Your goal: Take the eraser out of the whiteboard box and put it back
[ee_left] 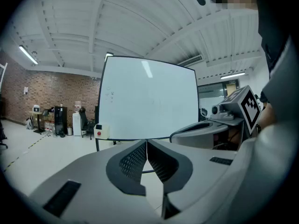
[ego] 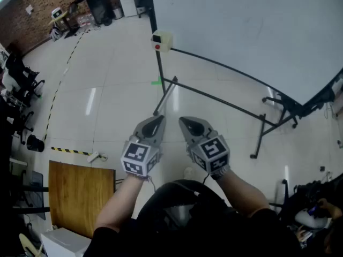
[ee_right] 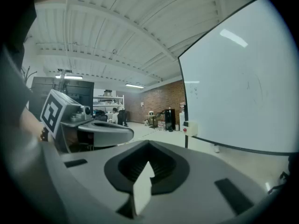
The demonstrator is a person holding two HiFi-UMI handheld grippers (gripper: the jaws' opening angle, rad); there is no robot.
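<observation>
The small cream-coloured plastic whiteboard box [ego: 162, 40] with a round red mark on its front sits at the lower left corner of the large white whiteboard [ego: 257, 31], fixed where the black frame post meets the bottom rail. Its red-marked face is turned out from the whiteboard, toward the person. It reads as a squat block, a little wider than tall from the head view, and it is too small to tell a clear long axis. Its inside cannot be seen, so whether the eraser lies in it cannot be told. In the left gripper view the box [ee_left: 101, 131] hangs at the whiteboard's [ee_left: 149, 101] lower left edge; in the right gripper view it [ee_right: 190, 128] sits on the post at the whiteboard's [ee_right: 243, 92] near edge. The grey left claw [ego: 155, 124] and the grey right claw [ego: 189, 126] are held side by side well short of the whiteboard, both aimed at its stand and tipped slightly downward, their marker cubes uppermost and both forearms reaching forward from the body. The left claw [ee_left: 146, 144] has its ribbed dark jaws pressed together on nothing. The right claw [ee_right: 149, 149] likewise has its jaws together and empty.
</observation>
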